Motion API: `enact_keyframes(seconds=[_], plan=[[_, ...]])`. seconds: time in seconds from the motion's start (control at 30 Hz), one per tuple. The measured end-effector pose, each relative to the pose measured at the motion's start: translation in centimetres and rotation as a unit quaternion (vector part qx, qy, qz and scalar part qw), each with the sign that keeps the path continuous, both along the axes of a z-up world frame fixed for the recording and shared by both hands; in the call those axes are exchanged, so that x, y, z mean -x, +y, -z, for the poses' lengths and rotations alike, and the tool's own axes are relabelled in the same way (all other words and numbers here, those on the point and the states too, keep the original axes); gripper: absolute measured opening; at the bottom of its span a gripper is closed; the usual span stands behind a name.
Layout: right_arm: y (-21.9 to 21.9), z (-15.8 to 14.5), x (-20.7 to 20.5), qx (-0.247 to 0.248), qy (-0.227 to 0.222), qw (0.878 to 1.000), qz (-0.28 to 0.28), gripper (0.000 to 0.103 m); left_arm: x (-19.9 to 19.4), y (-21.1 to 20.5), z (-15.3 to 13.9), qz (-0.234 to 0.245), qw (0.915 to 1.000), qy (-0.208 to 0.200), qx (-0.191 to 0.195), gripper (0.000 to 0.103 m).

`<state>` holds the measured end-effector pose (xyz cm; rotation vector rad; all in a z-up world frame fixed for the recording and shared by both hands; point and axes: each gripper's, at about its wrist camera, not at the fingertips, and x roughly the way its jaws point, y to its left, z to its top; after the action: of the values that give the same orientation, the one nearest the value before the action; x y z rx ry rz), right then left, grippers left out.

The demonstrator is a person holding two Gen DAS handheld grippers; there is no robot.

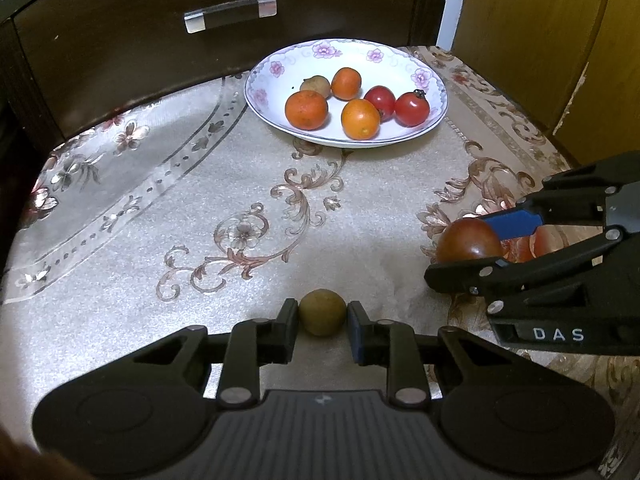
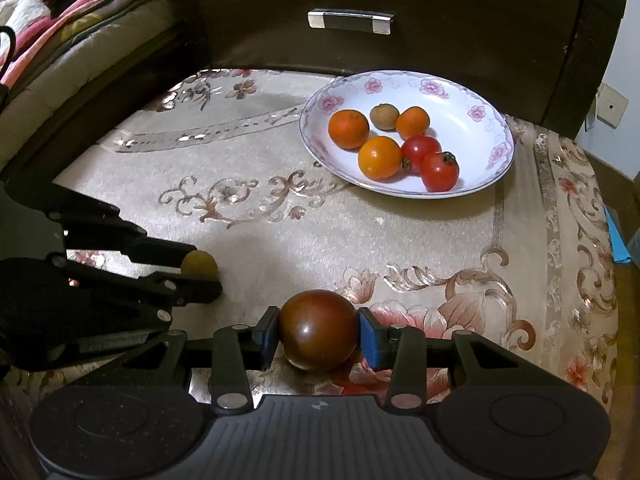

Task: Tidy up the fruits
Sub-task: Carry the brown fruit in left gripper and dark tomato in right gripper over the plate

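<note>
Tablecloth (image 1: pixel 200 184) – L gripper (image 1: pixel 323 314) clamps longan (image 1: pixel 322 312).

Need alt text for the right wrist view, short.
The right tongs grip a dark brownish-red round tomato on the floral beige tablecloth. At left, the left tongs hold a small olive-brown fruit; behind, a flower-rimmed white plate holds six fruits.

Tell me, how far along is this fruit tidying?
Mostly done: six fruits already sit in the flowered plate. In hand now: the left gripper is shut on a small brownish-green fruit, and the right gripper on a dark red tomato, both down at the tablecloth. Left: carrying those two to the plate.
</note>
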<state>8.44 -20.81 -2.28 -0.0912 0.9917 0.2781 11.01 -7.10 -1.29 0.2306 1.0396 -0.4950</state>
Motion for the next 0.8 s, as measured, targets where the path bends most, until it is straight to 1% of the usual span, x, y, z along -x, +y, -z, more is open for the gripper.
enact_keyframes(seconds=[0.17, 0.47, 0.8], plan=[[0.2, -0.4, 0.1, -0.005, -0.006, 1.0, 0.001, 0.034, 0.0, -0.6, -0.6, 0.006, 0.9999, -0.012, -0.001, 0.034], [-0.2, -1.0, 0.1, -0.009, -0.018, 1.0, 0.01, 0.035, -0.6, -1.4, -1.3, 0.001, 0.9996, -0.026, -0.005, 0.034], [-1.2, -2.1, -0.6, -0.011, -0.036, 0.999, 0.032, 0.035, -1.4, -2.3, -2.4, -0.007, 0.9989, -0.045, -0.006, 0.034]])
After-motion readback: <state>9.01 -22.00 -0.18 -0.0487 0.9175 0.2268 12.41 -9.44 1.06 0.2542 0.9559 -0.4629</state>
